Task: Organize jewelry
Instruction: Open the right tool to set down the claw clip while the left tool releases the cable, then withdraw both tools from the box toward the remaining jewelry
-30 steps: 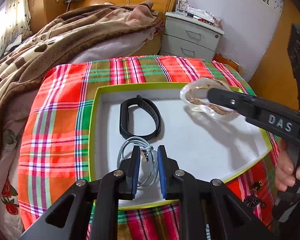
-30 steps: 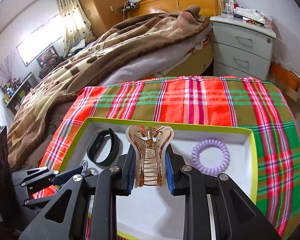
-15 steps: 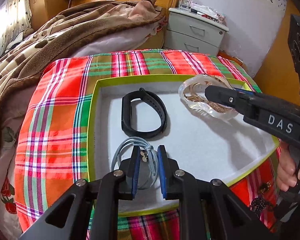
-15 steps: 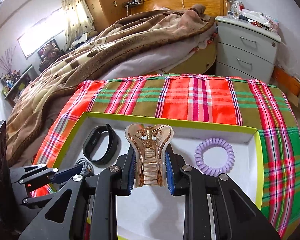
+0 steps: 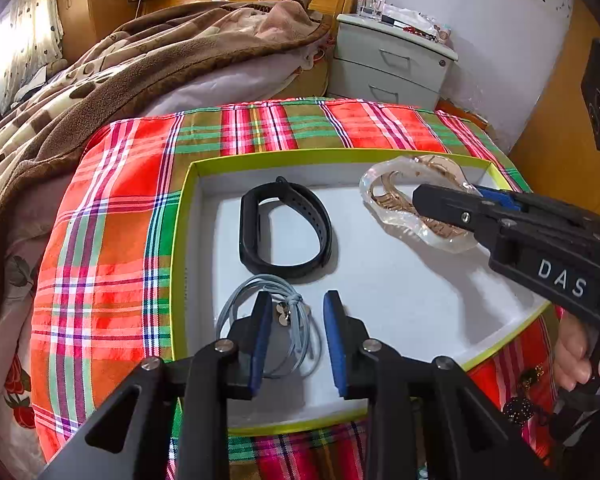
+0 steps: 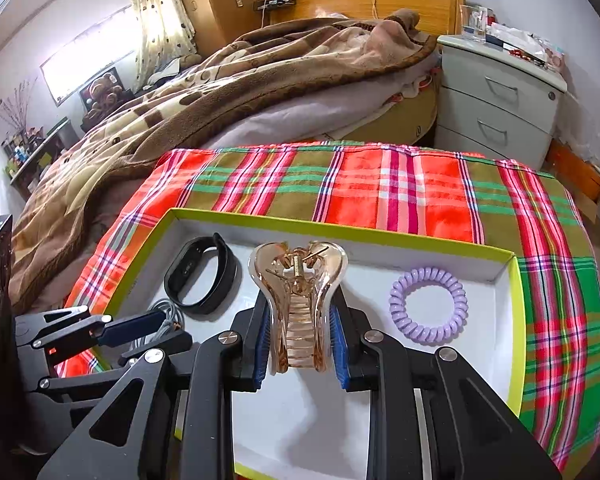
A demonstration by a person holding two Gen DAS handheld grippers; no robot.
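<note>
Bed, far left: a brown patterned blanket (image 6: 204, 108) lies heaped over it, reaching to the wooden headboard (image 6: 380, 0).
Desk cover: a red, green and olive plaid cloth (image 6: 400, 184) lies under everything I am working on.
Tray: a white tray with a lime-green rim (image 6: 340, 229) sits on the cloth – all the pieces I can name lie inside it or above it.
My left gripper (image 5: 296, 336): released, blue pads apart, hovering low over the tray's near-left corner with nothing between them.
Grey cord (image 5: 296, 320): a looped bundle with a knot and small metal charms, lying on the tray floor directly below and between my left gripper's pads; I cannot tell whether the pads touch it.
Black wristband (image 5: 286, 230): lies on its edge on the tray floor, just beyond the grey cord, apart from both grippers.
My right gripper (image 6: 300, 330): clenched on the hair claw, one blue pad on each flank.
Hair claw (image 6: 298, 300): translucent rose-gold, spring and hinge end pointing away from me – held over the middle of the tray, raised above its floor.
Purple coil tie (image 6: 428, 306): a lilac spiral ring lying flat in the tray's far-right corner, clear of the claw.
Nightstand, far right: a pale grey two-drawer nightstand (image 6: 500, 104) stands by the bed, clutter on its top.
</note>
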